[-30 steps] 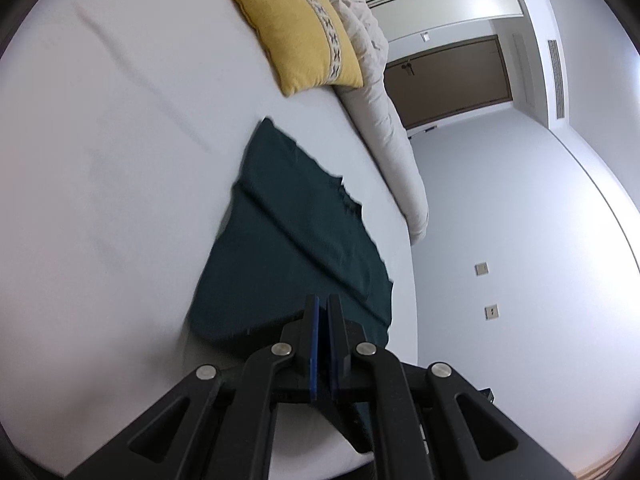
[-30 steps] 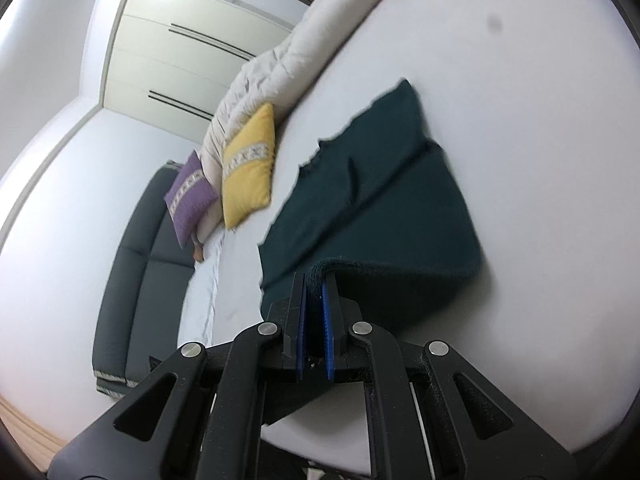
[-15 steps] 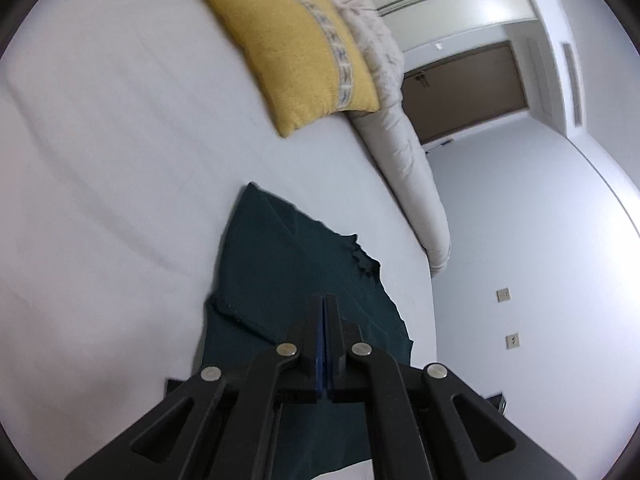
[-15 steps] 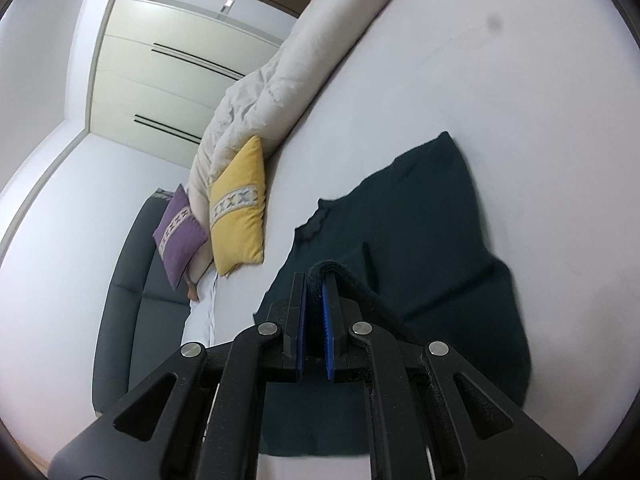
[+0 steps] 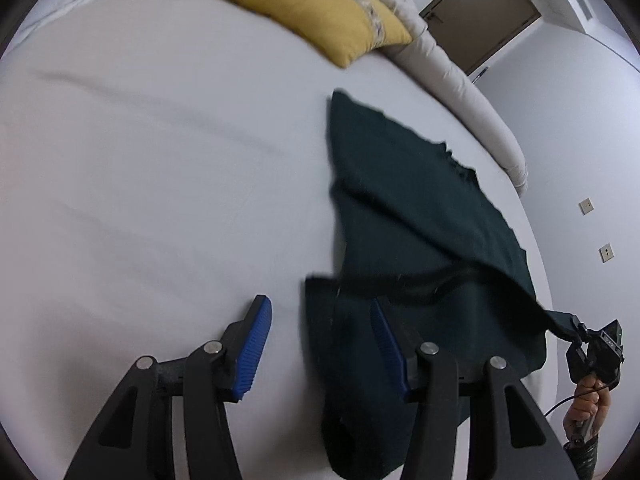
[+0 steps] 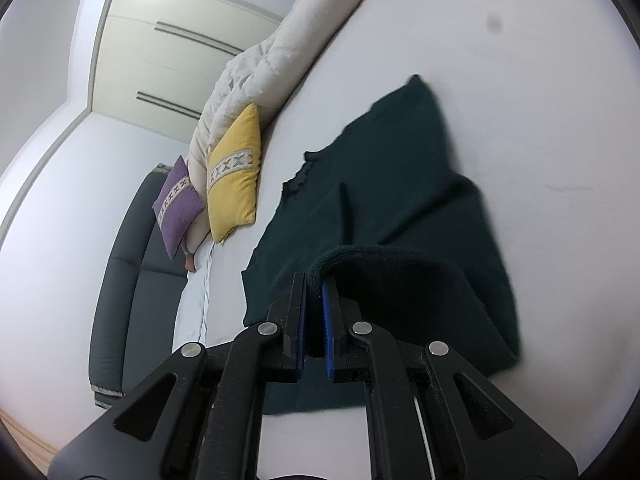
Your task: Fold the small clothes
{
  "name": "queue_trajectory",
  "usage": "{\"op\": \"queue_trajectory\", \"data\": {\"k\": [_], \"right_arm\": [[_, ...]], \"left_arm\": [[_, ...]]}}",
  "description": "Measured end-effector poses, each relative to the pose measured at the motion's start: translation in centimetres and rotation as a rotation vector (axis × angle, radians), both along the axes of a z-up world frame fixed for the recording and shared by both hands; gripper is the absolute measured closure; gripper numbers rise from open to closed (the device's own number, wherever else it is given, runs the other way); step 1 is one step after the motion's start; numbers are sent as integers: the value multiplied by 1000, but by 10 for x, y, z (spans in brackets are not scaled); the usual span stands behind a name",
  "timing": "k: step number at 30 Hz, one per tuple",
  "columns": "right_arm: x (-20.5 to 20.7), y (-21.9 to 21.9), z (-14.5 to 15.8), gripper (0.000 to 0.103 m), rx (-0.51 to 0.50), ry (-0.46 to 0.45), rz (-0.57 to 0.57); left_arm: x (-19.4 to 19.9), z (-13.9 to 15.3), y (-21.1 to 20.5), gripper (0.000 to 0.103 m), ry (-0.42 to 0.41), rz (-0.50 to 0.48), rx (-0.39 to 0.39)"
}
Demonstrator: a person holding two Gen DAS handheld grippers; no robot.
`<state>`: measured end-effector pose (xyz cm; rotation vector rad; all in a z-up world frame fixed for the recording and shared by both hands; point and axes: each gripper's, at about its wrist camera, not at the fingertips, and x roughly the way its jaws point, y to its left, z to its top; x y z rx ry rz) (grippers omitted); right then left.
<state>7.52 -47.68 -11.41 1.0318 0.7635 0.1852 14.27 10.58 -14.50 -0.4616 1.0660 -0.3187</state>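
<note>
A dark green garment (image 5: 400, 184) lies on the white bed sheet (image 5: 160, 160), its near part folded over itself. My left gripper (image 5: 318, 304) hangs low over the sheet with its jaws opening. The garment's near corner lies loose between the blue pads, and neither pad presses on it. In the left wrist view the right gripper (image 5: 576, 332), with a hand behind it, holds the garment's other corner lifted at the far right. In the right wrist view my right gripper (image 6: 314, 280) is shut on a rolled fold of the garment (image 6: 380, 184).
A yellow cushion (image 5: 312, 12) and a beige duvet (image 5: 460, 80) lie along the far side of the bed. A purple cushion (image 6: 178, 204) leans by a dark sofa (image 6: 128, 260). Beyond stand a brown door (image 5: 480, 12) and a wardrobe (image 6: 160, 60).
My left gripper sank towards the sheet and went from shut to open, letting go of the garment's corner. The right gripper moved forward and down, still holding its fold.
</note>
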Motion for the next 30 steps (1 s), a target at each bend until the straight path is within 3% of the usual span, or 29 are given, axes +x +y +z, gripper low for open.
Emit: {"op": "queue_trajectory", "data": {"k": [2, 3, 5, 11, 16, 23, 30], "right_arm": [[-8, 0, -4, 97, -1, 9, 1], [-10, 0, -5, 97, -3, 11, 2], [-16, 0, -8, 97, -2, 14, -1], [-30, -4, 1, 97, -11, -5, -22], [-31, -14, 14, 97, -21, -17, -51], [-9, -34, 29, 97, -14, -33, -99], [41, -52, 36, 97, -30, -18, -129]], "left_arm": [[-2, -2, -3, 57, -5, 0, 29], [0, -3, -4, 78, 0, 4, 35], [3, -3, -7, 95, 14, -6, 33], [-22, 35, -11, 96, -123, 15, 132], [-29, 71, -8, 97, -250, 52, 167], [5, 104, -22, 97, -334, 80, 173], [59, 130, -50, 97, -396, 85, 225]]}}
